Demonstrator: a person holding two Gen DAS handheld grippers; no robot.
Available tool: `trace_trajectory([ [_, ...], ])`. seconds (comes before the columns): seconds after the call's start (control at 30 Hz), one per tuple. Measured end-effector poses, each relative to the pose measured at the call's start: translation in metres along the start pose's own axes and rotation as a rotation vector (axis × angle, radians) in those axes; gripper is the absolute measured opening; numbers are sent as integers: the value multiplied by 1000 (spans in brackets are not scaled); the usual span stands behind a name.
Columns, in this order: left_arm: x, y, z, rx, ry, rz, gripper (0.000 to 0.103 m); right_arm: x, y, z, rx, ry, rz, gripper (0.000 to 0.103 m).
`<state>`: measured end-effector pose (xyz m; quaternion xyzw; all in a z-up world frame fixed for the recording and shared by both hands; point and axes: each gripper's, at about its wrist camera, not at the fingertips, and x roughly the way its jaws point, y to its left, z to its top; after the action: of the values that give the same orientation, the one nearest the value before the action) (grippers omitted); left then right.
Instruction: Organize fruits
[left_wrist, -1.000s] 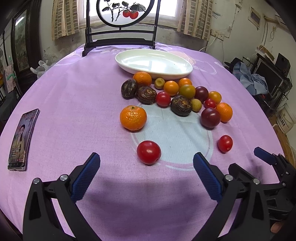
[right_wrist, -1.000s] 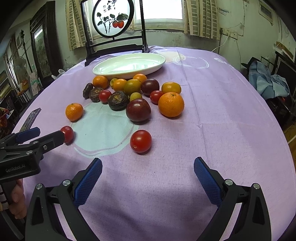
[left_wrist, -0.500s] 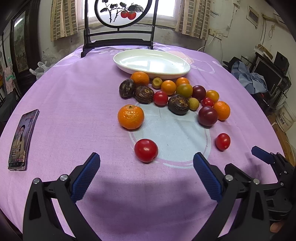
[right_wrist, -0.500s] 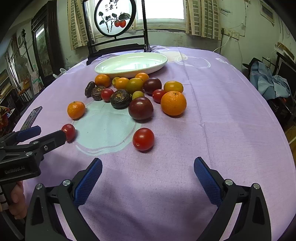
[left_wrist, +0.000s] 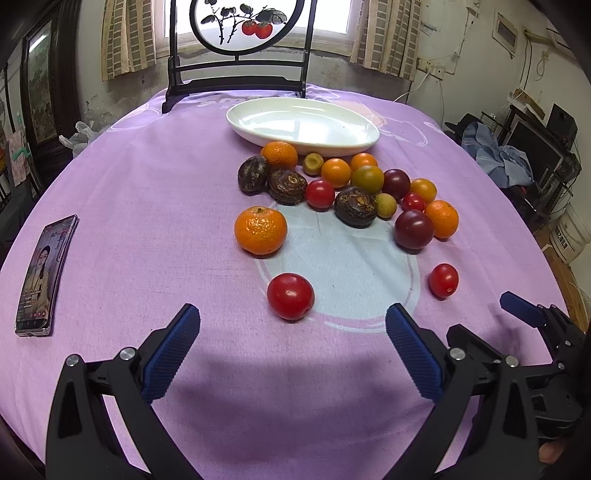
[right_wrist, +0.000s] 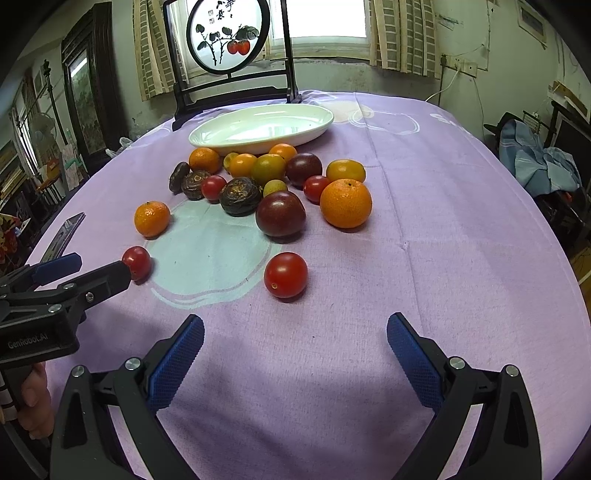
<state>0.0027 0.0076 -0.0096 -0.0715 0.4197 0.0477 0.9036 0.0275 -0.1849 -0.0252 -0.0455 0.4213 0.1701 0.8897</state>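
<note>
Both tongs eased back slightly — left tongs (left_wrist: 291, 347), right tongs (right_wrist: 295, 350) wide open, empty, facing tomatoes.

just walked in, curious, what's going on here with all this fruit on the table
A person holds a gripper in each hand over a purple tablecloth, sorting fruit. Both are open and empty. The left gripper faces a red tomato; the right gripper faces another tomato. The white dish behind the fruit pile is empty, so nothing has been placed yet. A phone lies to the left.
</note>
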Motion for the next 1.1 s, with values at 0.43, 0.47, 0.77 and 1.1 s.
trace_trajectory([
  [0.43,1,1,1,2,3,1,99,1,0,-1,2,3,2,99],
  [0.47,0,0,0,2,3,1,99,1,0,-1,2,2,2,99],
  [0.77,-1,0,-2,2,6,1,99,2,0,-2,3,4,4,99],
  [1.1,6,20,-4,-4,40,-32,99,3,0,-3,-3,-1,-3,99],
])
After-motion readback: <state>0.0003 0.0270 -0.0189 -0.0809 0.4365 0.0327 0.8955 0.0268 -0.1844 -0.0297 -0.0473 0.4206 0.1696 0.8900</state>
